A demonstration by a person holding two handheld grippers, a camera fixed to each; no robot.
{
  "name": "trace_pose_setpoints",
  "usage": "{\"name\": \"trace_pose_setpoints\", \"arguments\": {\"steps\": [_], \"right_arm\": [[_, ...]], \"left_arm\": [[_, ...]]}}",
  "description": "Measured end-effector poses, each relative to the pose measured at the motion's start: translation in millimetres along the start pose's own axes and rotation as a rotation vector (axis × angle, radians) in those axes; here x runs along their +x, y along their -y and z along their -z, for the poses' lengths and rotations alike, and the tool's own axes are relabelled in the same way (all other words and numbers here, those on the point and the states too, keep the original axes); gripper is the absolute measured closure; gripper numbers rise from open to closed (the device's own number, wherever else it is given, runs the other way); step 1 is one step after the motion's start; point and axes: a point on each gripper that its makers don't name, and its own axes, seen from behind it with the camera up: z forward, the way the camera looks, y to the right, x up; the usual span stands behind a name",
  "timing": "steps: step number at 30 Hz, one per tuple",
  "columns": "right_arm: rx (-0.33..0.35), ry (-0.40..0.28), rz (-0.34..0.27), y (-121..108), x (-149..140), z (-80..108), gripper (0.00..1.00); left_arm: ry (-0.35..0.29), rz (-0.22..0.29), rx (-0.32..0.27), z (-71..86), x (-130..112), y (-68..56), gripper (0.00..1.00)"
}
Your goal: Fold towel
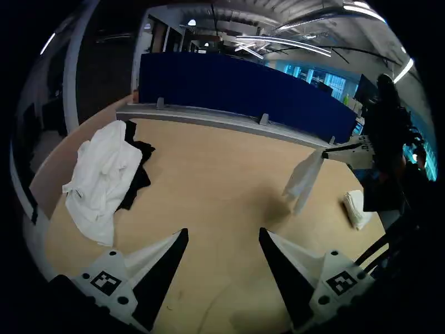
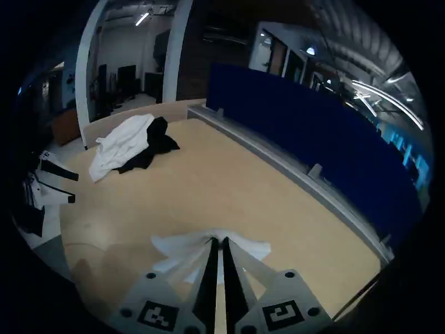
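Progress: early, by my read. The right hand-held gripper (image 2: 218, 240) is clenched on a white towel (image 2: 247, 246), both fingers pinching one edge w/ cloth bunched out to either side of the tips. In the left gripper view that towel hangs limp from the pinch over the bench (image 1: 222, 167); no fold in it yet. The left hand-held gripper (image 1: 222, 231) is released, fingers spread wide, grasping nothing, low over bare wood and well apart from the towel.

Left to do, prob.: lay the towel flat or catch a 2nd corner w/ the left one, then bring the edges together.

Near the bench's right edge lies a small white bundle (image 1: 356, 209). It looks like a towel already folded, though it's too small and blurred to be sure. At the far left sits a heap, white cloth (image 1: 103, 172) over black cloth (image 1: 139, 167), both unfolded, so likely more work waiting.

Surface: light wood bench top, smooth and matte. A grey rail (image 1: 211, 117) runs along the back edge w/ a blue partition (image 1: 239, 89) standing on it.

Room: dim open office, exposed ceiling, strip lights (image 1: 289, 44). A person (image 1: 389, 128) is at the right, seen as a dark figure.
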Motion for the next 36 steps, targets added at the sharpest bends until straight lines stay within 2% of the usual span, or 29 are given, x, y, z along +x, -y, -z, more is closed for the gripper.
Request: {"name": "trace_pose_setpoints", "arguments": {"steps": [11, 17, 26, 36], "right_arm": [[-0.057, -0.013, -0.024, -27, 1, 22.7, 0.95], [-0.091, -0.02, -0.049, -52, -1, 41.0, 0.95], [-0.18, 0.004, -0.049, -117, -22, 78.6, 0.94], [-0.266, 0.039, -0.082, -199, -58, 120.2, 0.94]], "left_arm": [[-0.005, -0.025, -0.032, -0.6, 4, -10.2, 0.06], [0.0, -0.042, -0.044, -2.3, 4, -14.4, 0.06], [0.015, -0.052, -0.062, -10.2, 5, -23.6, 0.06], [0.032, -0.057, -0.07, -22.7, 8, -38.8, 0.06]]}}
